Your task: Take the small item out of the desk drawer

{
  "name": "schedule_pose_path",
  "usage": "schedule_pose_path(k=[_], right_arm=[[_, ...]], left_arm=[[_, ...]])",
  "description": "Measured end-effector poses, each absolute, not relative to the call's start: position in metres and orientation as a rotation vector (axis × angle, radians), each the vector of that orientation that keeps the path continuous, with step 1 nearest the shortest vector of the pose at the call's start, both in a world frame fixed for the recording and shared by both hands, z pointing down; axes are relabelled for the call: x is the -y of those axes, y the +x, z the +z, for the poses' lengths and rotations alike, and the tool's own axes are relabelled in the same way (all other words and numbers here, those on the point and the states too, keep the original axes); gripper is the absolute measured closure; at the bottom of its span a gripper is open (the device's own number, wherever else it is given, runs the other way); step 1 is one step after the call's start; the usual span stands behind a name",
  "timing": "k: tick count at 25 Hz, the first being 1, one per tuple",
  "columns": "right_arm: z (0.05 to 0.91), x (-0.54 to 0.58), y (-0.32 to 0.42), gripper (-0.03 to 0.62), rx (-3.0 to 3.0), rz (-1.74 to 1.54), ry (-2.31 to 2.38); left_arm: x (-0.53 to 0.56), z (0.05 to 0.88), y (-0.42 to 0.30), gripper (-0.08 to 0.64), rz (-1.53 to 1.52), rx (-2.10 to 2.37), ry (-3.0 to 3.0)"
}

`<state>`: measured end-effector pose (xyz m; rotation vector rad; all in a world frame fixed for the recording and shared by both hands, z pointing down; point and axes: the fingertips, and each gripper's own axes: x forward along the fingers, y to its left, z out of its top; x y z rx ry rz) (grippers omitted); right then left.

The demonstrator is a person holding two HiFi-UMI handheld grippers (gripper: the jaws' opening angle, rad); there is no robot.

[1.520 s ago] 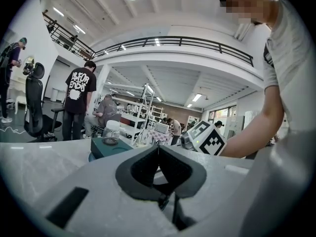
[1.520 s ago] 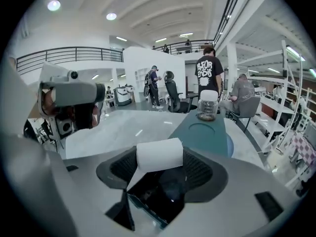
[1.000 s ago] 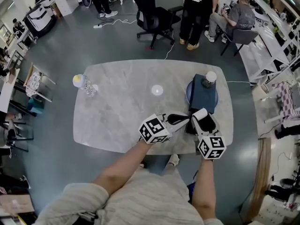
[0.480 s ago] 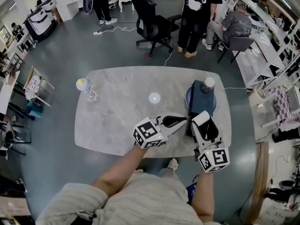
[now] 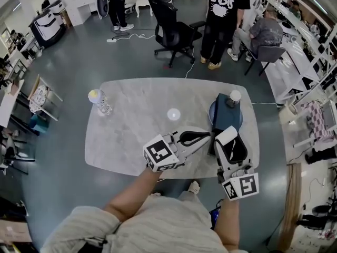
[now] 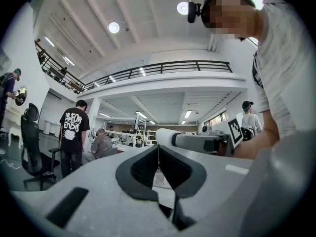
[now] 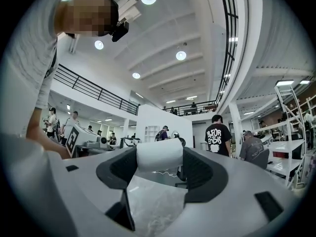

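Item: small white cylinder (image 7: 159, 154), clamped mid-body in my right gripper (image 5: 229, 143), over the table (image 5: 131, 104), near the dark drawer unit (image 5: 225, 114). Likely light, smooth, possibly squashable; grip gently. Left gripper (image 6: 158, 157): jaws together, empty

One table (image 5: 131, 141), one box (image 5: 224, 116), one bottle (image 5: 99, 101), one disc (image 5: 173, 114), one roll (image 7: 153, 167); two grippers, left gripper (image 6: 158, 154) and right gripper (image 5: 227, 137).
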<state>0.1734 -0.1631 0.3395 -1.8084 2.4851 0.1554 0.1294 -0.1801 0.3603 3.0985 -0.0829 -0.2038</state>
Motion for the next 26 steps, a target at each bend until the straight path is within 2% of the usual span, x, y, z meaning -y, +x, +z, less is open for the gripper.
schedule_pose_path(k=[26], right_arm=[[0.3399,0.1632,0.1722,0.331,-2.543,0.192,-1.819]], left_arm=[[0.1801,0.3605,0.1311,0.545,-0.200,0.084,3.098]])
